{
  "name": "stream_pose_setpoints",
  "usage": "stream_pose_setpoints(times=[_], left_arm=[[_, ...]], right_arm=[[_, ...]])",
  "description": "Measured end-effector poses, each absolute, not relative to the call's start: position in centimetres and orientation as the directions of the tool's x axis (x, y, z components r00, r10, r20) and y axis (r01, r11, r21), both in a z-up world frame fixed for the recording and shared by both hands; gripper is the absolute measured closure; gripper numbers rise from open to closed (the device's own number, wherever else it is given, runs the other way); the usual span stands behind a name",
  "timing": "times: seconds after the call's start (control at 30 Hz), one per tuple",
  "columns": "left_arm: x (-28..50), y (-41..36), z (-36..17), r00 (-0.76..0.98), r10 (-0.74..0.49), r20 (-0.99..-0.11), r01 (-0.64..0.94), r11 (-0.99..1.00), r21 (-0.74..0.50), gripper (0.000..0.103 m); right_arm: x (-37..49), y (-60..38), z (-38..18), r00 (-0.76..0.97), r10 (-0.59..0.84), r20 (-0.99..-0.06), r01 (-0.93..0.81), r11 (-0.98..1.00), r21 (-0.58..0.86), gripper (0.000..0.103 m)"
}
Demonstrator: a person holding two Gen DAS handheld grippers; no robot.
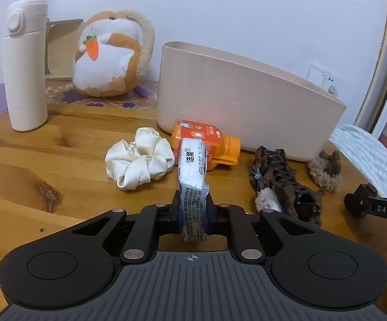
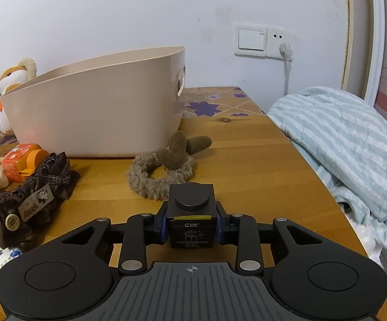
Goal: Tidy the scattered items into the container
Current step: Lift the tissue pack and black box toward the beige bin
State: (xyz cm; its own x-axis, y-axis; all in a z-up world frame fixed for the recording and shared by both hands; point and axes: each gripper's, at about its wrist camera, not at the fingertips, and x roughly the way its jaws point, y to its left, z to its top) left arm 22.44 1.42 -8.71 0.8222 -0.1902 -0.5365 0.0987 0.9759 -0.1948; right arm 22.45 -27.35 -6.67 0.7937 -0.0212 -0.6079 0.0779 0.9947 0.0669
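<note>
Two grippers clamped: left gripper point(image 1: 192, 214) on one tissue pack point(image 1: 193, 182), right gripper point(image 2: 192, 230) on one black box point(image 2: 191, 216).

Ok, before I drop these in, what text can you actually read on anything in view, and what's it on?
"洁柔": tissue pack held in the left gripper; its fine print is too small to read.
"DAS": black bar at the right edge of the left view.
"C" and some unclear letters: black box held in the right gripper; small lines below unreadable.
Orange bottle label: too blurred.
Tag on the brown hair clip: unreadable.
</note>
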Motion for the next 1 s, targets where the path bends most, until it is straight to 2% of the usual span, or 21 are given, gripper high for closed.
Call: stream_pose_setpoints(times=[0.23, 0.37, 1.0], left_arm=[[21.2, 1.9, -7.7, 0.824, -0.188, -0.535, 0.091, 0.975, -0.202, 0.09], [20.7, 2.0, -7.0, 0.82, -0.128, -0.557, 0.037, 0.984, -0.172, 0.09], [18.8, 1.8, -0.2, 0.9, -0.115, -0.42, 0.058, 0.988, -0.145, 0.09]], right_arm=[[20.3, -27.9, -5.6, 0.806, -0.014, -0.592, 0.073, 0.994, 0.077, 0.074], [19.1, -27.8, -4.2, 0.823, -0.005, -0.567, 0.057, 0.996, 0.074, 0.074], [17.5, -26.1, 1.9, 0.884, 0.013, -0.467, -0.007, 1.0, 0.015, 0.074]])
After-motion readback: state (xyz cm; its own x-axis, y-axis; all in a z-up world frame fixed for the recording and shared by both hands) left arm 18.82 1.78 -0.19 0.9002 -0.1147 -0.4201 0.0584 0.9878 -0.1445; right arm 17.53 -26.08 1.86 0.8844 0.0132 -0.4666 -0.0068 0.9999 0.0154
